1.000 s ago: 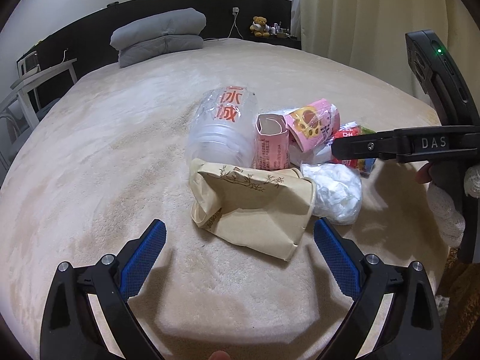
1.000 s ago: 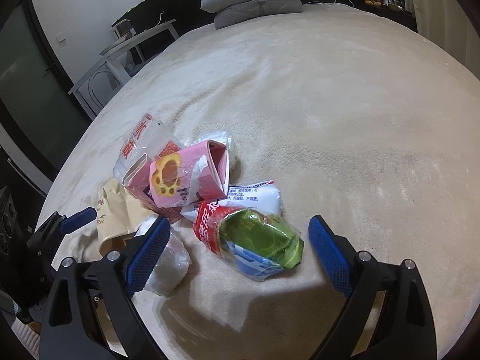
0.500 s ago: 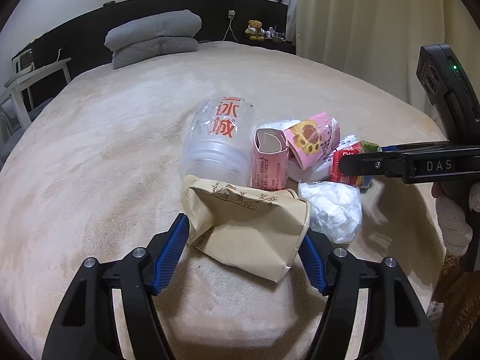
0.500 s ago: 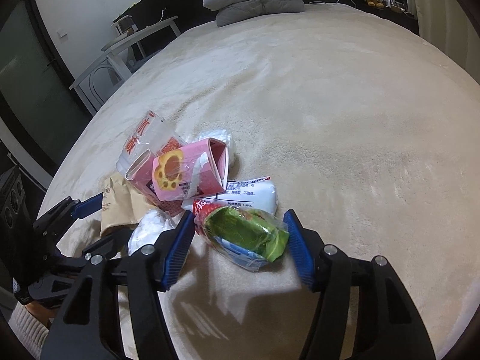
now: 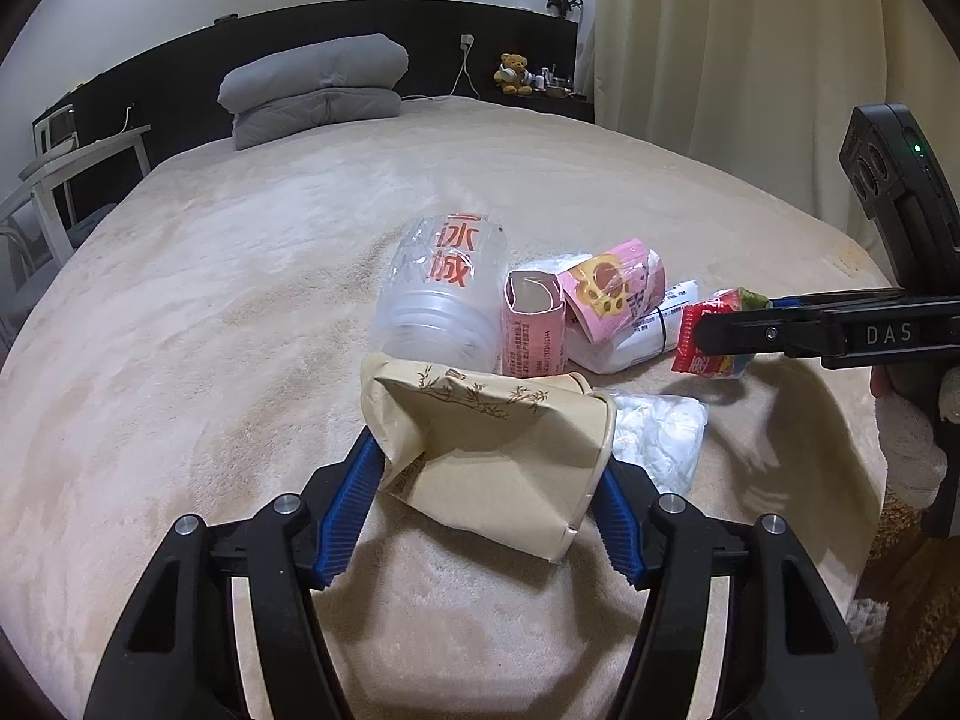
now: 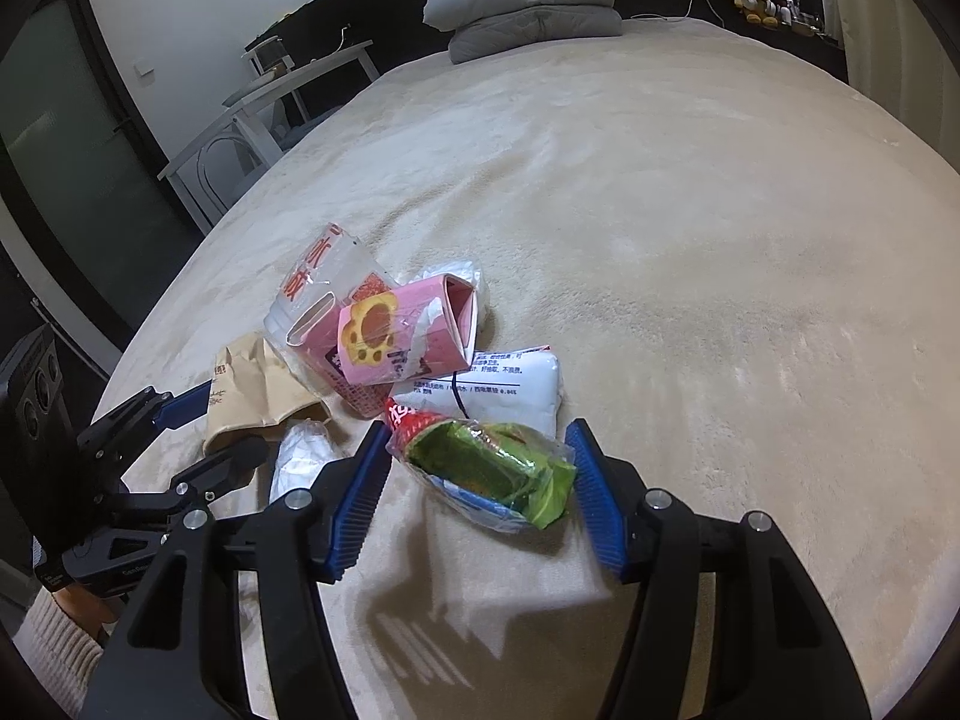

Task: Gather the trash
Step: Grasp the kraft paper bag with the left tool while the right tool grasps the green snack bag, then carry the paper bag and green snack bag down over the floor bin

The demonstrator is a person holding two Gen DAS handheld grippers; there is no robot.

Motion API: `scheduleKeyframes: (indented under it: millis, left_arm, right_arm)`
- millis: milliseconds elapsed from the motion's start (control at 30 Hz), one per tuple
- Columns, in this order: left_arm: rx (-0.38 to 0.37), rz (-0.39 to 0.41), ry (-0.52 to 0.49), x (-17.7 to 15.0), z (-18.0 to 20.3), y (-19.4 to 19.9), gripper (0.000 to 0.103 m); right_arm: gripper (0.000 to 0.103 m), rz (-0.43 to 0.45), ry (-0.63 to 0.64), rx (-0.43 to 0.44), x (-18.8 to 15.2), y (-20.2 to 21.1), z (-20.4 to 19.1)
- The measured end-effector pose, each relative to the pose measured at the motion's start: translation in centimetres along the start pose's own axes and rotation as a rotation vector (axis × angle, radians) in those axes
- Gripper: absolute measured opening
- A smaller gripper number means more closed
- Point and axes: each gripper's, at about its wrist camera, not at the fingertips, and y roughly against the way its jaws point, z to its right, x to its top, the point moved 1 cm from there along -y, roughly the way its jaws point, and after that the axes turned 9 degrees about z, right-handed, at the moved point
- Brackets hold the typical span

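A pile of trash lies on the beige bed [image 5: 180, 360]. My left gripper [image 5: 486, 486] has its jaws closing, and its blue pads press both sides of a crushed brown paper cup [image 5: 498, 456]. My right gripper [image 6: 474, 474] grips a green and red snack packet [image 6: 492, 468] between its pads. Behind them lie a clear plastic cup with red characters [image 5: 444, 300], a pink carton [image 5: 534, 330], a pink paw-print packet [image 6: 384, 336], a white wipes pack [image 6: 504, 390] and a crumpled white tissue [image 5: 660, 432]. The right gripper [image 5: 720, 336] also shows in the left wrist view.
Grey pillows [image 5: 312, 84] lie at the dark headboard, with a teddy bear [image 5: 513, 69] on the shelf beside it. A white chair [image 5: 60, 180] stands left of the bed. A curtain [image 5: 750, 60] hangs on the right, where the bed's edge drops off.
Both grippers went from wide open to closed: the left onto the paper cup, the right onto the snack packet. Neither hand moved much.
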Motion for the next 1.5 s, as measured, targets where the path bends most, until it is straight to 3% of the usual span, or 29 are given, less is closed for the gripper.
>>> scheduleKeyframes:
  millis: [867,1500]
  left_arm:
    - [0.068,0.097,0.062,-0.4,2.2,7.7,0.064]
    - [0.039,0.189,0.103,-2.6,6.9,14.1,0.064]
  right_arm:
    - [0.060,0.093,-0.016,0.033,-2.8,7.5,0.4]
    - [0.060,0.132,-0.020,0.050,-7.9,13.5,0.0]
